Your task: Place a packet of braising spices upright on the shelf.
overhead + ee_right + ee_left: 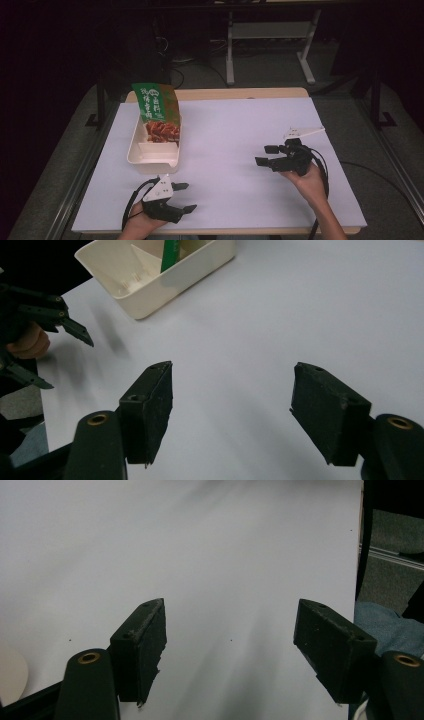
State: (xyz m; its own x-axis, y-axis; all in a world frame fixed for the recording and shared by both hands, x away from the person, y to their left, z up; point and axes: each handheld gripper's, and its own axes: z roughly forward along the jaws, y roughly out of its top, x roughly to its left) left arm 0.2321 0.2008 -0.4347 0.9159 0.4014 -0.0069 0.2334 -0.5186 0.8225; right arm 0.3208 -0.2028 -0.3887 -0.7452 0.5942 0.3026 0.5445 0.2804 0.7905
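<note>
High view: cream compartment box [152, 152] at centre left of the frame on the white table [235, 130], a green snack packet [157, 112] standing in its far compartment. Left gripper [185, 196], lower left, jaws released, nothing between them. Right gripper [264, 155], centre right, jaws likewise spread and unloaded, well apart from the box.

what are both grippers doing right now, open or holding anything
Left gripper: jaws open, nothing between them, above the white table sheet.
Right gripper: jaws open, holding nothing.
</note>
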